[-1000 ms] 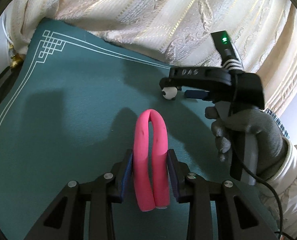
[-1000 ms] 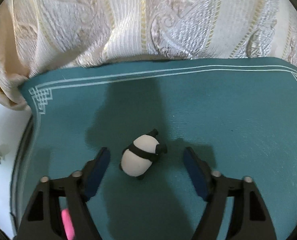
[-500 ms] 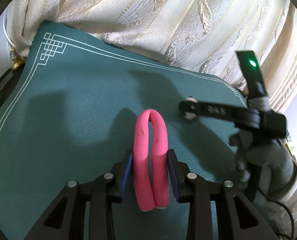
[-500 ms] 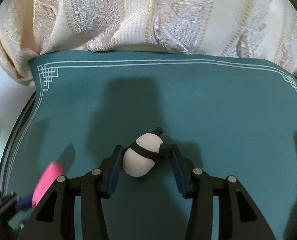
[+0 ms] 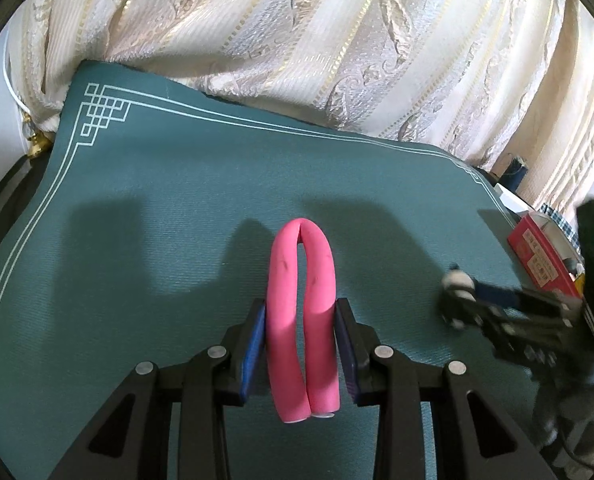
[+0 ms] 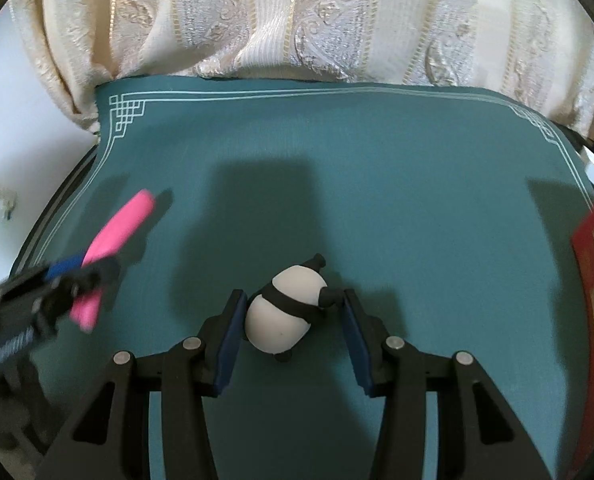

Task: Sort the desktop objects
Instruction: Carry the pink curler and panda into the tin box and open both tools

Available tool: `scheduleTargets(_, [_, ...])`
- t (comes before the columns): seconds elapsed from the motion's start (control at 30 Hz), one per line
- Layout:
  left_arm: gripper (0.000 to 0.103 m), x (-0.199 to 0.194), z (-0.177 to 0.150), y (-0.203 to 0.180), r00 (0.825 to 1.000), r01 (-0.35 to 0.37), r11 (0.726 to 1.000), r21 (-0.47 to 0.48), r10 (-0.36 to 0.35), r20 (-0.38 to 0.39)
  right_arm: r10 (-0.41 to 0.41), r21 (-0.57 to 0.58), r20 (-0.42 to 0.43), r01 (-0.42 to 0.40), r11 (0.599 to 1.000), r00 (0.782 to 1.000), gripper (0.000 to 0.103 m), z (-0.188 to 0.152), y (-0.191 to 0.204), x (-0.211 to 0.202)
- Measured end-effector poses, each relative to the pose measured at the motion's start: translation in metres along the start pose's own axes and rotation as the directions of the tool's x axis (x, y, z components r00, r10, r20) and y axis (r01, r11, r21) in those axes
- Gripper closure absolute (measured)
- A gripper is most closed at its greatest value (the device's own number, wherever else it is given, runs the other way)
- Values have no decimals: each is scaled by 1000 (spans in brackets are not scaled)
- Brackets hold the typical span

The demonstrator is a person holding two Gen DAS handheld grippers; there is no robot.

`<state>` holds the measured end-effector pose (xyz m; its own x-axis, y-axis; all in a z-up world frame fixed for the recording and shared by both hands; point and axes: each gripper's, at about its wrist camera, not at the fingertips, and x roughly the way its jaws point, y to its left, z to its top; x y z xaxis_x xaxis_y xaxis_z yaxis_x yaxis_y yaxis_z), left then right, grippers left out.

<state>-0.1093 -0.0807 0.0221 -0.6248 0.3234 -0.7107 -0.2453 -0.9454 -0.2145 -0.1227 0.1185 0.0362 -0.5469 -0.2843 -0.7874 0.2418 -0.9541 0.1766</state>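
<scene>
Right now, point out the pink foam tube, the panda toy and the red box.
pink foam tube (image 5: 281,320), left wrist view, left leg of the bend.
panda toy (image 6: 279,320), right wrist view, white belly.
red box (image 5: 541,256), left wrist view, top face.

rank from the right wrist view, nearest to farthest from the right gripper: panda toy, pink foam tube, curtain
1. Panda toy: between the right gripper pads, over the green mat.
2. Pink foam tube: off to the left, held in the left gripper.
3. Curtain: behind the mat's far edge.
</scene>
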Motion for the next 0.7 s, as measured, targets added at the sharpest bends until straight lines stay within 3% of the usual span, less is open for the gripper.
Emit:
scheduleTargets(0.4, [68, -1, -2, -11, 999, -38, 998, 45, 37, 17, 13, 71, 12, -13, 997, 1000, 52, -75, -20, -65])
scheduleTargets(0.7, [68, -20, -6, -38, 993, -90, 989, 116, 81, 85, -12, 101, 35, 9, 995, 999, 52, -111, -33, -99])
